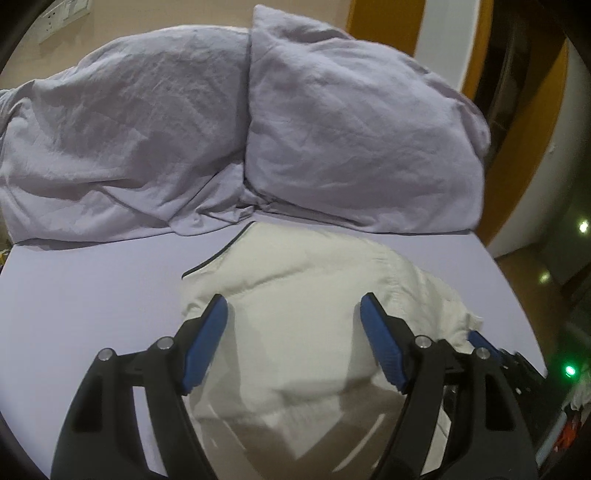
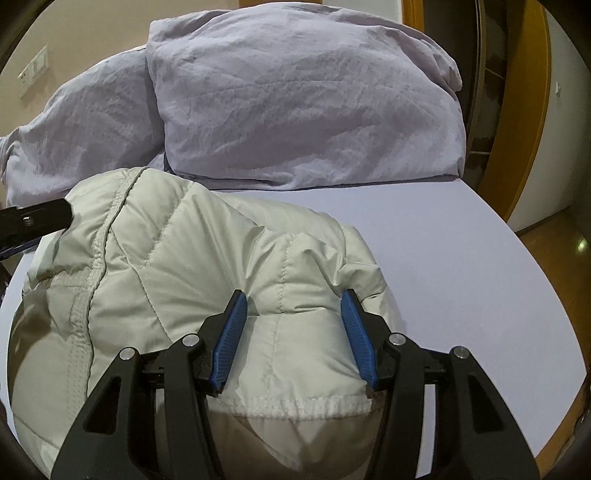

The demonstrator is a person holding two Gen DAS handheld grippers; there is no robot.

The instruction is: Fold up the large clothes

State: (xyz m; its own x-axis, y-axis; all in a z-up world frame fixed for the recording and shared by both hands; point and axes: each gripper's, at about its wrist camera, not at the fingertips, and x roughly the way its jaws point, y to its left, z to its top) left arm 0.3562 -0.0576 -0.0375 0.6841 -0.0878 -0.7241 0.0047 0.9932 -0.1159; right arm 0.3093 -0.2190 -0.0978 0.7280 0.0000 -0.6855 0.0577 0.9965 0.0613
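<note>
On lilac bed (image 2: 461, 258), right gripper (image 2: 293, 295) clamping cream quilted jacket (image 2: 177, 266)

I see an off-white quilted jacket (image 2: 192, 280) with stitched diagonal seams and a ribbed, paler hem band; in my left view a thin dark edge line runs along it. It lies on a plain lavender bed sheet (image 2: 461, 266). The two pillows (image 1: 354, 140) and the crumpled bedding are a greyer lilac. My right tongs (image 2: 293, 306) and left tongs (image 1: 293, 314) are black with ridged blue pads. The wall (image 1: 147, 22) is beige, the door frame (image 2: 528, 110) orange-brown wood.
</note>
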